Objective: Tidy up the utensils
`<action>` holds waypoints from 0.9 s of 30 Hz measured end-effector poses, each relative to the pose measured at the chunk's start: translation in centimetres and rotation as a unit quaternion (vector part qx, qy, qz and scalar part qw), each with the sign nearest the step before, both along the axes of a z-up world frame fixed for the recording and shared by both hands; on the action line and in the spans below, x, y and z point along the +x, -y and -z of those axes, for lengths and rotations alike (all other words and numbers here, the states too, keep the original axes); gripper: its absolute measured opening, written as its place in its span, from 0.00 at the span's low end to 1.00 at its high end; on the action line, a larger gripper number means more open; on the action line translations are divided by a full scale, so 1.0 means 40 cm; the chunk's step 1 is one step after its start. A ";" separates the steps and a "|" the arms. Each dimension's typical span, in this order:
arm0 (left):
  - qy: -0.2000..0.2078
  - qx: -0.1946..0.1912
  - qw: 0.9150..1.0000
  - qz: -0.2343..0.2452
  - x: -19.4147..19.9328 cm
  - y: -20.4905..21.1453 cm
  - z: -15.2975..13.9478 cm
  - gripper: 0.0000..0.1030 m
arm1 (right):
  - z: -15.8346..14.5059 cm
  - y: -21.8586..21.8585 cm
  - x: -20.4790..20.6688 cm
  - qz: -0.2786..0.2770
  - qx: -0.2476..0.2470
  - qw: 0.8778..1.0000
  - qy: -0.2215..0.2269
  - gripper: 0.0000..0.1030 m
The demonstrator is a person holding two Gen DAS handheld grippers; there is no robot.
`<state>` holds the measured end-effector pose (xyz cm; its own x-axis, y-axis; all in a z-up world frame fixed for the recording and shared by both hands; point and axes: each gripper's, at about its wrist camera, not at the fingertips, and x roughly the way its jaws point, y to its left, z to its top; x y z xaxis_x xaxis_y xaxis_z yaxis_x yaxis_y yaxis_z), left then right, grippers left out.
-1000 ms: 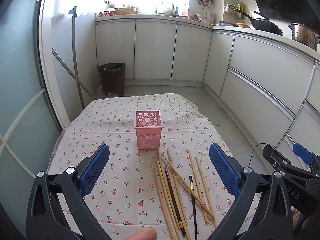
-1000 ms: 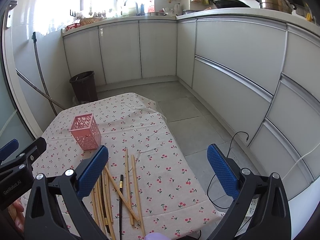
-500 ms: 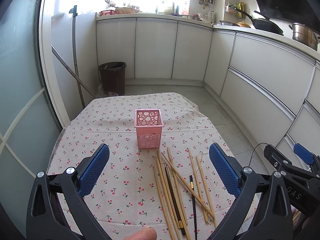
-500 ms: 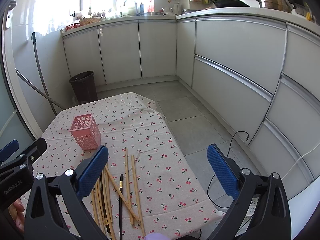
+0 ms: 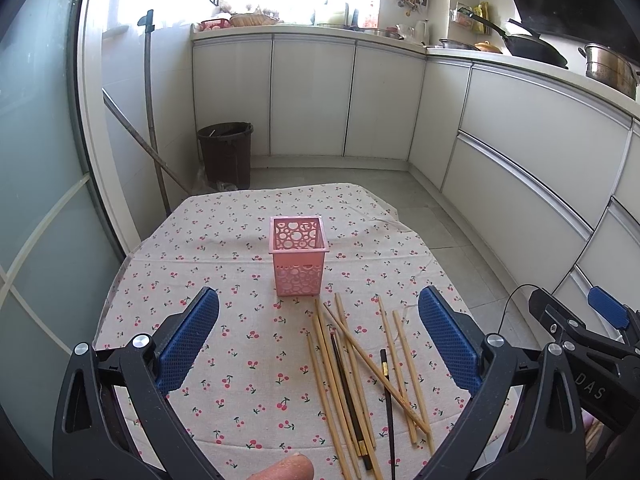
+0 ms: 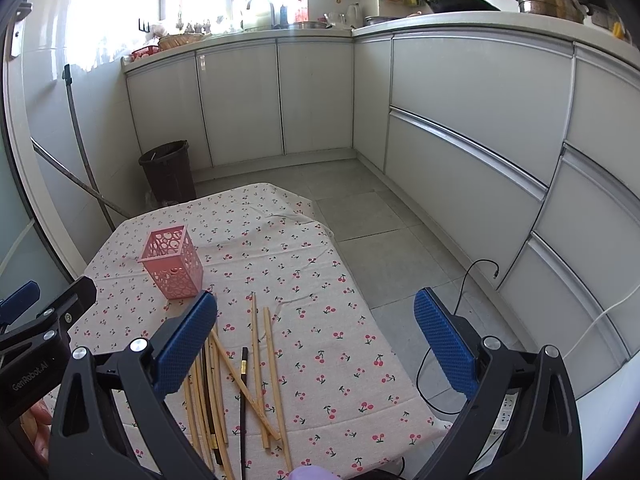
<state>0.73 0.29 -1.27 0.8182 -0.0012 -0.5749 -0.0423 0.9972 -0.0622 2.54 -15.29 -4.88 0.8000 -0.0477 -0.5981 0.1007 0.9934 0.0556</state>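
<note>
While both tongs hang wide and empty above the desk (image 5: 168, 264), no chopstick has yet been taken, so the sorting looks to be at its very start. The left tongs (image 5: 318, 338) face the pink basket (image 5: 298, 256), which stands upright and empty near the middle of the cherry-print cloth. The chopsticks (image 5: 352, 368) lie loose and crossed just in front of it, mostly pale wood with a couple of dark ones. The right tongs (image 6: 316, 340) hover over the desk's right edge. Next, one pair should drop onto a single stick and pinch it cleanly. Compared with a second ago, almost nothing has shifted.
</note>
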 end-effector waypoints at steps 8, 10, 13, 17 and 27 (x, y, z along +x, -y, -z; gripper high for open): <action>0.000 0.000 1.000 -0.001 0.000 -0.001 0.001 0.93 | 0.002 -0.001 0.001 -0.001 0.000 1.000 -0.002 0.94; 0.000 0.001 1.000 -0.001 -0.001 -0.001 0.002 0.93 | 0.002 0.000 0.001 0.000 0.000 1.000 -0.003 0.94; -0.001 0.001 1.000 -0.001 -0.004 -0.003 0.007 0.93 | 0.003 0.000 0.003 0.000 0.001 1.000 -0.003 0.94; -0.003 0.002 1.000 -0.001 -0.003 -0.004 0.008 0.93 | 0.004 0.002 0.004 0.000 0.001 1.000 -0.003 0.94; -0.055 -0.033 0.998 -0.007 0.034 -0.026 0.037 0.93 | 0.014 -0.002 0.014 0.000 -0.006 1.000 -0.015 0.94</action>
